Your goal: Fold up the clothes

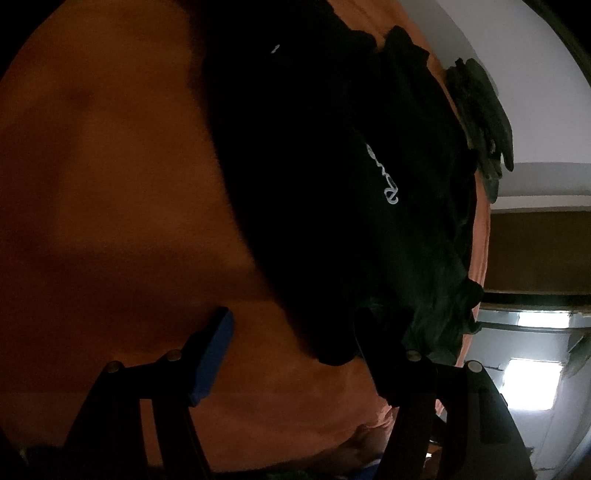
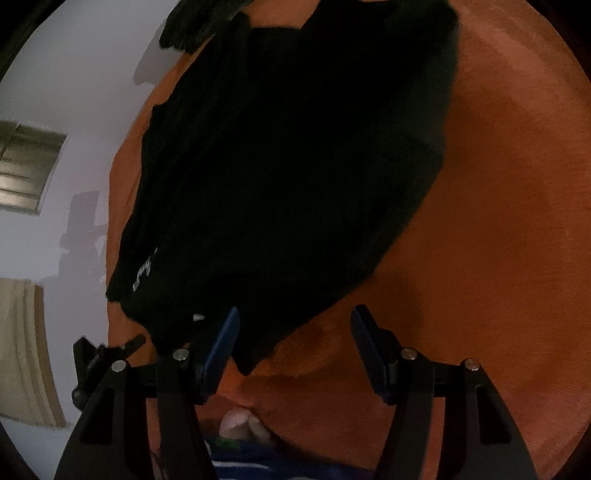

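Note:
A black garment [image 1: 332, 177] with small white lettering lies spread on an orange cloth surface [image 1: 110, 184]. It also shows in the right wrist view [image 2: 288, 166]. My left gripper [image 1: 295, 332] is open; its jaws stand wide apart, and a corner of the black garment hangs between them, close to the right finger. My right gripper [image 2: 293, 328] is open, with the near corner of the garment lying between its fingers, closer to the left blue pad [image 2: 221, 350]. Neither gripper holds the cloth.
A second dark garment [image 1: 480, 122] lies at the far edge of the orange surface, also seen in the right wrist view [image 2: 199, 22]. White walls [image 2: 74, 92], a window [image 2: 26, 170] and a curtain lie beyond the surface's edge.

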Action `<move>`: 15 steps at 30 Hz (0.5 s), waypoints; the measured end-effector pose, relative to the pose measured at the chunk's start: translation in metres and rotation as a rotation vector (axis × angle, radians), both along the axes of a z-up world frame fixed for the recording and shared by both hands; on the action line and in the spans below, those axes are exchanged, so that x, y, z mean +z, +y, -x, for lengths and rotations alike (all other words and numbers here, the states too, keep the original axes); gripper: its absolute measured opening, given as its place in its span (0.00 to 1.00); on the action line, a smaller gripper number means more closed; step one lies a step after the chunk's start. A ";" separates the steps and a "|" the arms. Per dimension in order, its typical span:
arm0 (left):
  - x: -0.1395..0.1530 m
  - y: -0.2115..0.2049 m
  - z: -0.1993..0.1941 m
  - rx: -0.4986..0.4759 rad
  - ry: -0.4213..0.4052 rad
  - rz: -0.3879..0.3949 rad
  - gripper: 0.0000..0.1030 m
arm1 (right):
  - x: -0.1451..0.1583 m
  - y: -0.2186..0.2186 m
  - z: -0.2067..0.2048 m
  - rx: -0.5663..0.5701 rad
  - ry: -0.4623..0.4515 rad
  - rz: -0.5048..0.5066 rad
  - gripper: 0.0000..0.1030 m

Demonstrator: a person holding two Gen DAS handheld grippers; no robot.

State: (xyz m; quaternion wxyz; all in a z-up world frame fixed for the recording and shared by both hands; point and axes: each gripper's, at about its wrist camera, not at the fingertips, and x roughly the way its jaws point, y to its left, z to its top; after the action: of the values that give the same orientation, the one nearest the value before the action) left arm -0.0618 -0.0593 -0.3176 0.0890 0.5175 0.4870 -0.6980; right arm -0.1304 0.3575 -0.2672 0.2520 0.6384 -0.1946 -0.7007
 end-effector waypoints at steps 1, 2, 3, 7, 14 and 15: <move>0.000 0.001 0.001 -0.001 -0.001 0.001 0.67 | -0.002 -0.003 -0.001 0.010 -0.009 0.016 0.60; 0.000 0.001 0.001 -0.002 -0.001 0.001 0.67 | -0.003 -0.006 -0.002 0.018 -0.019 0.035 0.60; 0.000 0.001 0.000 -0.001 0.000 0.001 0.67 | -0.004 -0.008 -0.002 0.020 -0.028 0.050 0.60; -0.001 0.003 0.002 0.003 0.003 -0.004 0.69 | -0.008 -0.015 -0.003 0.021 -0.055 0.083 0.60; -0.003 0.006 0.002 -0.003 0.005 -0.017 0.69 | -0.010 -0.021 -0.002 0.022 -0.058 0.086 0.60; -0.004 0.006 0.003 -0.003 0.003 -0.022 0.69 | -0.010 -0.020 -0.001 0.021 -0.058 0.085 0.60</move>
State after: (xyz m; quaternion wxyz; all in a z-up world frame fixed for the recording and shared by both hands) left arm -0.0644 -0.0528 -0.3221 0.0817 0.5181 0.4939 -0.6935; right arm -0.1291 0.3374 -0.2777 0.2805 0.6493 -0.2247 -0.6702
